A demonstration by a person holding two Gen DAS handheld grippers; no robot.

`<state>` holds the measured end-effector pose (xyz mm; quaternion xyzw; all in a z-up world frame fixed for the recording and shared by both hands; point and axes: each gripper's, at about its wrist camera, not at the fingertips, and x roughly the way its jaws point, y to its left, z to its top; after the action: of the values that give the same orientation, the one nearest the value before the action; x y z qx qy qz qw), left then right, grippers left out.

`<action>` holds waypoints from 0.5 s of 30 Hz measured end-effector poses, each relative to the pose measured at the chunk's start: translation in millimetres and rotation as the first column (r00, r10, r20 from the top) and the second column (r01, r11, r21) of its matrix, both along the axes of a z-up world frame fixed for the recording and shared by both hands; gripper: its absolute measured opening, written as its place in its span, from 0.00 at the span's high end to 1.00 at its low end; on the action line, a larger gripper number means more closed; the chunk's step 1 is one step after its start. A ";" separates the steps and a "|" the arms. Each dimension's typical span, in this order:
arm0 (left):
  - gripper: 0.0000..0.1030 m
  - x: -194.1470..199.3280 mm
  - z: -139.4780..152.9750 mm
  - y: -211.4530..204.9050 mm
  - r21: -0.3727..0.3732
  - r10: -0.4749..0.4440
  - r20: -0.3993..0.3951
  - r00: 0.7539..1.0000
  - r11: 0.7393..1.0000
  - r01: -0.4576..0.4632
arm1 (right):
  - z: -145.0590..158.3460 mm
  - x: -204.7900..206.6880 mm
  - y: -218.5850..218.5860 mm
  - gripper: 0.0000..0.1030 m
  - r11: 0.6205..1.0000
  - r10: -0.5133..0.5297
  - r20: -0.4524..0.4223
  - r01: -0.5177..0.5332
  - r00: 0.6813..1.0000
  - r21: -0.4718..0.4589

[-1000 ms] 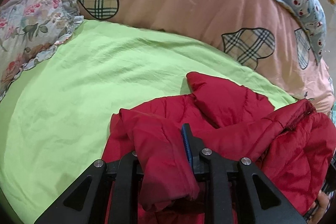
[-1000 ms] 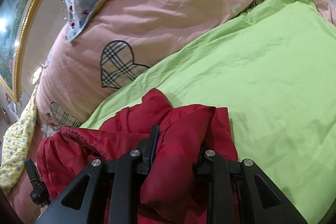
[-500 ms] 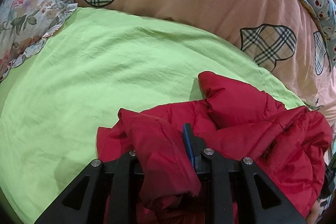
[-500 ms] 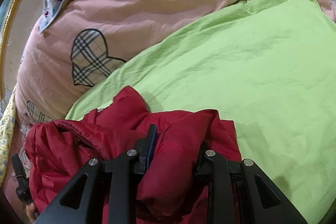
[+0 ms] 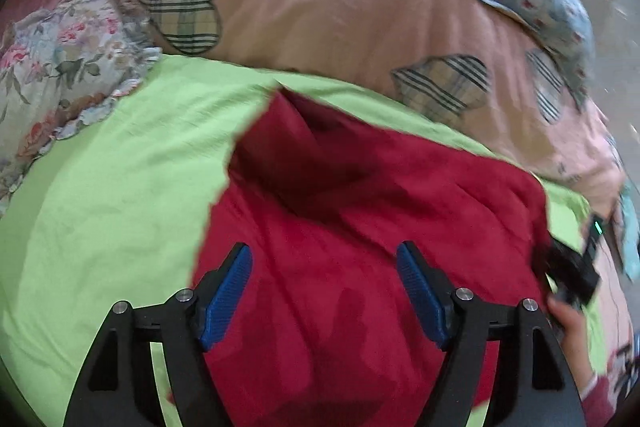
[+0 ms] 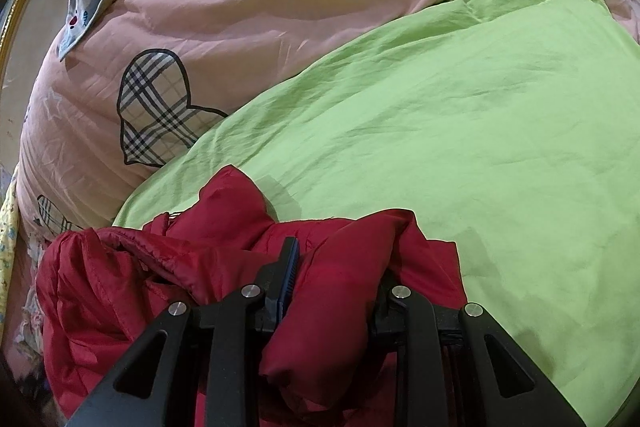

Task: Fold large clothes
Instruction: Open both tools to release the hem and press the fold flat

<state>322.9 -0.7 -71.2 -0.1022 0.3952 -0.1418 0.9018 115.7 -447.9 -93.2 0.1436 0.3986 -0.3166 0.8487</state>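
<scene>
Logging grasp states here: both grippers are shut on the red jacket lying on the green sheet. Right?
Not quite. The left gripper is open, its blue-padded fingers spread over the red jacket, per the left wrist view. The right gripper is shut on it, on the green sheet.

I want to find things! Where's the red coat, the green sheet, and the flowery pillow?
red coat (image 5: 360, 247), left wrist view, on its puffy middle between the open claw's fingers.
green sheet (image 6: 460, 131), right wrist view, on a bare wrinkled stretch.
flowery pillow (image 5: 60, 67), left wrist view, on its flower print near the frilly edge.
</scene>
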 end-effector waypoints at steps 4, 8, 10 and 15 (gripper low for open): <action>0.28 -33.2 -7.9 -30.2 0.012 -0.121 -0.015 0.992 0.993 0.121 | 0.3 2.1 0.3 0.74 1.000 -0.002 -0.005 0.002 1.000 -0.001; 0.19 -50.1 -27.3 -56.0 0.155 -0.098 -0.006 0.995 0.983 0.098 | 4.3 -0.1 1.1 0.71 1.000 0.005 0.012 -0.005 1.000 0.014; 0.18 -44.7 -35.4 -60.5 0.207 -0.072 -0.010 0.997 0.976 0.072 | 9.3 -0.6 4.9 0.68 1.000 0.012 0.012 -0.013 1.000 0.017; 0.18 -20.9 -43.4 -61.8 0.250 -0.007 -0.023 1.000 0.968 0.013 | 44.4 -9.2 40.0 0.48 0.997 0.072 0.042 -0.071 0.997 -0.029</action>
<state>301.9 -62.5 -114.6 0.0127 0.4202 -0.0942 0.9024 106.5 -407.9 -48.9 0.1243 0.3807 -0.2885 0.8697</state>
